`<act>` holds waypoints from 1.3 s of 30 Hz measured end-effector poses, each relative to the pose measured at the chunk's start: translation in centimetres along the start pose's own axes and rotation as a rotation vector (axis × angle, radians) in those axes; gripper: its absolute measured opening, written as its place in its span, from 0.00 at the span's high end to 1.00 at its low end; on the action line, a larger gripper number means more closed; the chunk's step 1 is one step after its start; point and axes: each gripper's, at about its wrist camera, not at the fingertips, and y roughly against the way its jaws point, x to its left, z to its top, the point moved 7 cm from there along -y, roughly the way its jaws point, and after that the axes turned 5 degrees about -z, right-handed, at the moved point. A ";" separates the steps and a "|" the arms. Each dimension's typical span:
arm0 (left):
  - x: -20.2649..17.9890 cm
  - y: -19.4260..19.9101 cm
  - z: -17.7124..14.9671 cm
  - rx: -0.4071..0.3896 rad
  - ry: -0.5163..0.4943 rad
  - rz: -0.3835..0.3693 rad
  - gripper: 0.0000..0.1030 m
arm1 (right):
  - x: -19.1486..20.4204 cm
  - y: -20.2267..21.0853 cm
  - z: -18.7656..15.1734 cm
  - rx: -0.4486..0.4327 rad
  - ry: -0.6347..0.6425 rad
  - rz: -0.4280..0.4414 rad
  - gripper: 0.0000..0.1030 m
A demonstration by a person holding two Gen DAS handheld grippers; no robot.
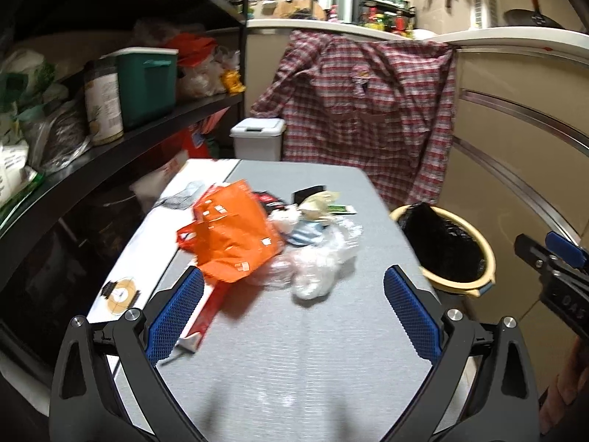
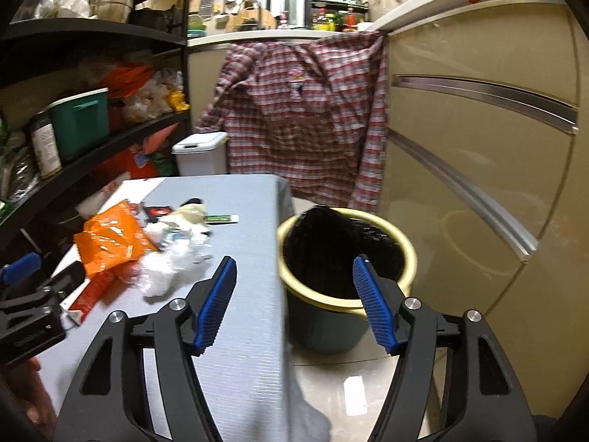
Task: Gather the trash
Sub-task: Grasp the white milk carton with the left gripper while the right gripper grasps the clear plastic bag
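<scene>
Left wrist: orange bag (image 1: 232,235) beyond empty, spread left tongs (image 1: 294,287).

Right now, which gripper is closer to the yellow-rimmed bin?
The right gripper: it points at the bin beside the table. The left gripper is over the table, facing the orange bag.

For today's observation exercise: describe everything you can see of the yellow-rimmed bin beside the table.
The bin is a round, dark-bodied bucket, plastic by the look, with a pale yellow rim and a black liner bag bunched up inside it. It stands upright on the glossy floor, close against the grey table's edge, before beige cabinets.
</scene>
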 end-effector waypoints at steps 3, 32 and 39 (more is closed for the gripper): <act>2.2 -0.7 -0.2 0.013 0.034 0.043 0.08 | 1.9 -0.8 0.2 0.017 0.004 0.057 0.38; 12.6 -8.9 -5.6 0.259 0.184 0.256 0.09 | 17.8 -14.7 -4.8 0.305 0.177 0.297 0.38; 12.4 -9.7 -6.3 0.287 0.179 0.242 0.32 | 17.9 -14.9 -5.2 0.292 0.209 0.289 0.55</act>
